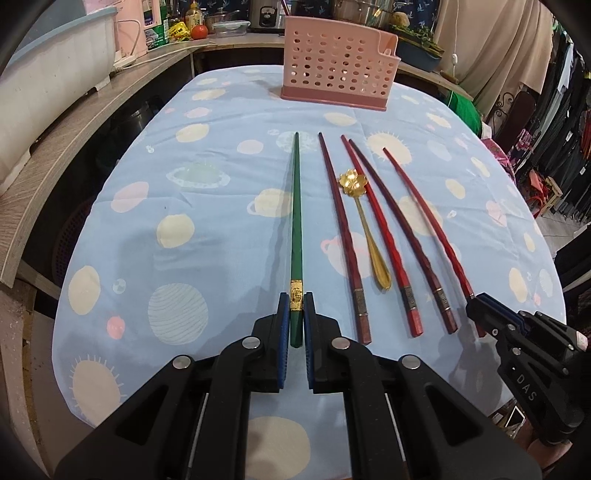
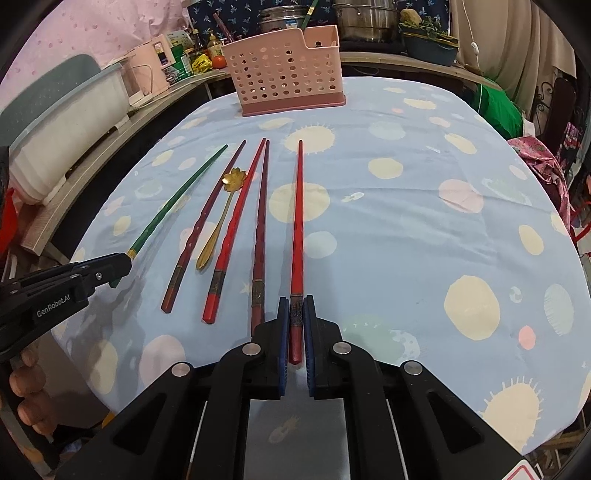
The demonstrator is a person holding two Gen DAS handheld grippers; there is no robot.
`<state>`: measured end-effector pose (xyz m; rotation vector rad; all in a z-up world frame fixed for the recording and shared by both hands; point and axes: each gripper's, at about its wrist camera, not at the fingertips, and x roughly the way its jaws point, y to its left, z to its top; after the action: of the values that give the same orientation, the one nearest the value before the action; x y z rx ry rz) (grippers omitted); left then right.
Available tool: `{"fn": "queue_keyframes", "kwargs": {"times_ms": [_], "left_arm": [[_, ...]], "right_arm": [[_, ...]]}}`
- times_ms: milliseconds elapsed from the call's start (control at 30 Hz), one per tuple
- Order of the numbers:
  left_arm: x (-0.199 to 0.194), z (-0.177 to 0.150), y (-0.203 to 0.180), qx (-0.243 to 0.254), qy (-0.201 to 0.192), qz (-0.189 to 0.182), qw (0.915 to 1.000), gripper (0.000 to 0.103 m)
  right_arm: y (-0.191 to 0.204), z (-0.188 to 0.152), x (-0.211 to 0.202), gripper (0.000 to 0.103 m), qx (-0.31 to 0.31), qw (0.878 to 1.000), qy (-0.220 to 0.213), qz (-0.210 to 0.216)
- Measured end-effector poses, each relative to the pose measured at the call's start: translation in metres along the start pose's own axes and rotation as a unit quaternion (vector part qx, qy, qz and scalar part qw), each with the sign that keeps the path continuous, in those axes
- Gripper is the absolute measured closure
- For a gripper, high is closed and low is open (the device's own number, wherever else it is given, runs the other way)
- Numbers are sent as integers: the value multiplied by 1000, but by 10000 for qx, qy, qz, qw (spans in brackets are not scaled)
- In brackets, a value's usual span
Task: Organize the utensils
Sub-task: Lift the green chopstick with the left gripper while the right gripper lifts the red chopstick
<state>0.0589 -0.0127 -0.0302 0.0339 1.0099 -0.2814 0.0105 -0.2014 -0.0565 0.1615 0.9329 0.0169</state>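
The left gripper (image 1: 296,306) has its jaws clenched on the gold-banded handle end of a long green chopstick (image 1: 296,206). The right gripper (image 2: 296,310) grasps a bright red chopstick (image 2: 297,221) by its banded end. Between them lie three more red chopsticks (image 1: 376,229) and a gold flower-bowled spoon (image 1: 364,221) on the blue planet-print counter (image 1: 207,206), with a pink perforated plastic utensil holder (image 1: 338,70) at upper centre.

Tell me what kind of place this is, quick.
Looks like a lived-in home kitchen or dining corner. A table under a planet-print cloth bears chopsticks and a pink utensil basket. Behind it a counter holds steel pots, bottles and a tomato; clothes hang at the right.
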Motion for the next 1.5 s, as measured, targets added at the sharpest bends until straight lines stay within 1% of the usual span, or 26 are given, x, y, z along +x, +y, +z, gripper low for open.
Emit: {"fn": "queue_keyframes", "kwargs": {"times_ms": [467, 767, 1233, 1500], "left_arm": [[-39, 23, 0, -103, -403, -178, 9990, 96], [-66, 43, 0, -163, -692, -278, 9971, 96], [-84, 83, 1, -115, -1034, -136, 9945, 96], [-90, 109, 6, -144, -1225, -103, 9923, 96]], "right_arm": [[-7, 19, -28, 96, 106, 9994, -316, 120], [-15, 44, -54, 96, 173, 9972, -726, 108], [-18, 93, -86, 96, 149, 9899, -1409, 70], [-22, 121, -93, 96, 130, 9856, -1683, 63]]}}
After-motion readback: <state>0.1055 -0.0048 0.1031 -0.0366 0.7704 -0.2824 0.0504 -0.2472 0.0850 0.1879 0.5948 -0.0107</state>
